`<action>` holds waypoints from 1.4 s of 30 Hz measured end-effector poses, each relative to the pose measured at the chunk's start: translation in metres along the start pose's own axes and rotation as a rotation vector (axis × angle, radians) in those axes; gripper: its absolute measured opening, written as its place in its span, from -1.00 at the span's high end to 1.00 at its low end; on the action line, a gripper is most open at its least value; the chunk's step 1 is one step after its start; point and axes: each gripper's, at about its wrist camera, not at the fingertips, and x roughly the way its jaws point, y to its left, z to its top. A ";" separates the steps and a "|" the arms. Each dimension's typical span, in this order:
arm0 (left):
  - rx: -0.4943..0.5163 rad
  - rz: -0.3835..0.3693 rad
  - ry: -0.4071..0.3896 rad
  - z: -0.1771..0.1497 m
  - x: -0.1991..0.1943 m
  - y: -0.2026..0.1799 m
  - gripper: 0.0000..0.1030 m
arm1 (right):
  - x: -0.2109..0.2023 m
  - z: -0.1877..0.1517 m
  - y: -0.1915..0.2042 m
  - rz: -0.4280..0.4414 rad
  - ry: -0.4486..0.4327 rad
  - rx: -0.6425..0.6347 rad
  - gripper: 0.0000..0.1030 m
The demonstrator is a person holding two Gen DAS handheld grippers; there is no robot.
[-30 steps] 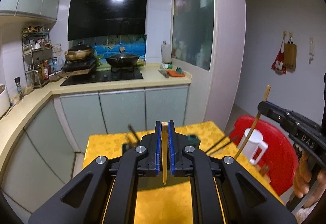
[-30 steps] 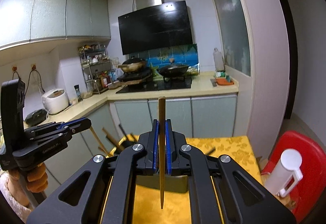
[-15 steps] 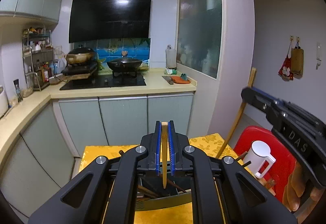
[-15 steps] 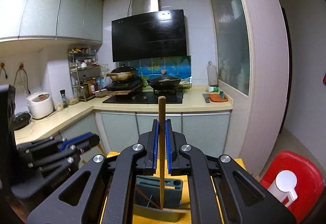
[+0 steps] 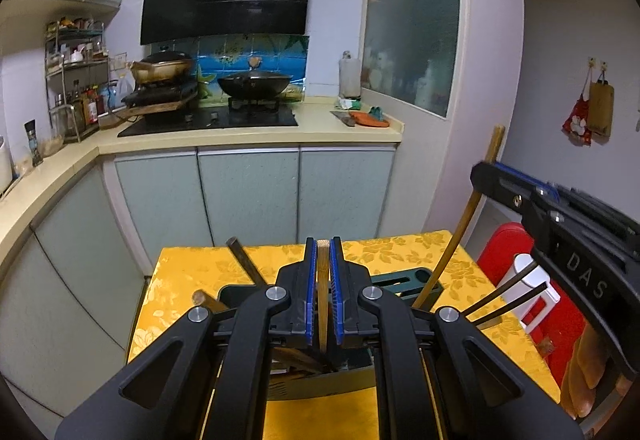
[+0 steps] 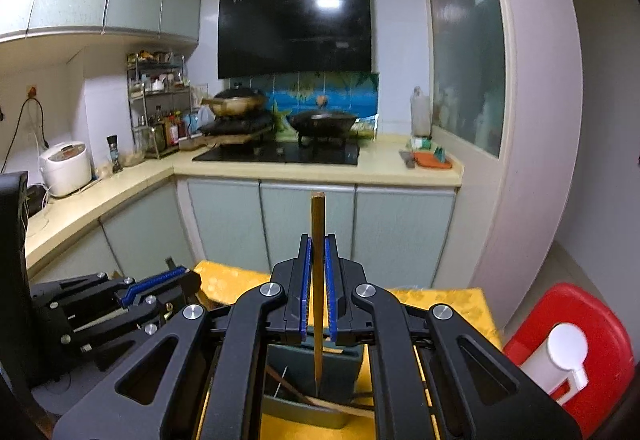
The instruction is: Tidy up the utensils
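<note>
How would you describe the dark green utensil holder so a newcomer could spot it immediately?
Find the yellow floral tablecloth before the kitchen cabinets. On it stands the dark green utensil holder, a box with chopsticks sticking out. Unlike the white jug on the red stool, it is dark and open-topped.

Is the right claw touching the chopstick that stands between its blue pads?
Touching. The right wrist view shows the right claw shut on the chopstick, its blue pads pressed against both sides with no gap.
</note>
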 end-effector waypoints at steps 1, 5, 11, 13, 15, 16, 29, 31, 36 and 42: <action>-0.003 0.003 0.000 -0.001 0.000 0.002 0.87 | 0.002 -0.002 0.000 0.007 0.010 0.002 0.86; -0.021 0.009 -0.002 0.001 -0.005 0.007 0.43 | 0.006 -0.005 0.001 0.029 0.038 0.007 0.48; -0.033 0.032 -0.050 0.006 -0.027 0.013 -0.38 | -0.007 -0.004 -0.002 0.017 0.012 0.028 -0.06; -0.031 0.039 -0.059 0.006 -0.035 0.014 -0.55 | -0.009 -0.004 -0.005 0.016 0.014 0.033 -0.06; -0.027 0.048 -0.067 0.005 -0.042 0.016 -0.65 | -0.013 -0.004 -0.008 0.012 0.016 0.038 -0.06; -0.024 0.053 -0.071 0.005 -0.044 0.016 -0.69 | -0.015 -0.004 -0.010 0.009 0.017 0.041 -0.08; 0.048 0.155 -0.118 -0.037 -0.083 0.009 -0.86 | -0.064 -0.030 -0.015 0.023 0.008 0.094 -0.68; 0.049 0.157 -0.114 -0.047 -0.088 0.008 -0.86 | -0.074 -0.037 -0.011 0.018 0.002 0.084 -0.79; 0.070 0.202 -0.113 -0.074 -0.100 0.006 -0.86 | -0.092 -0.058 -0.006 0.007 0.012 0.096 -0.87; 0.060 0.217 -0.116 -0.097 -0.118 0.009 -0.86 | -0.108 -0.086 0.007 -0.021 0.021 0.066 -0.87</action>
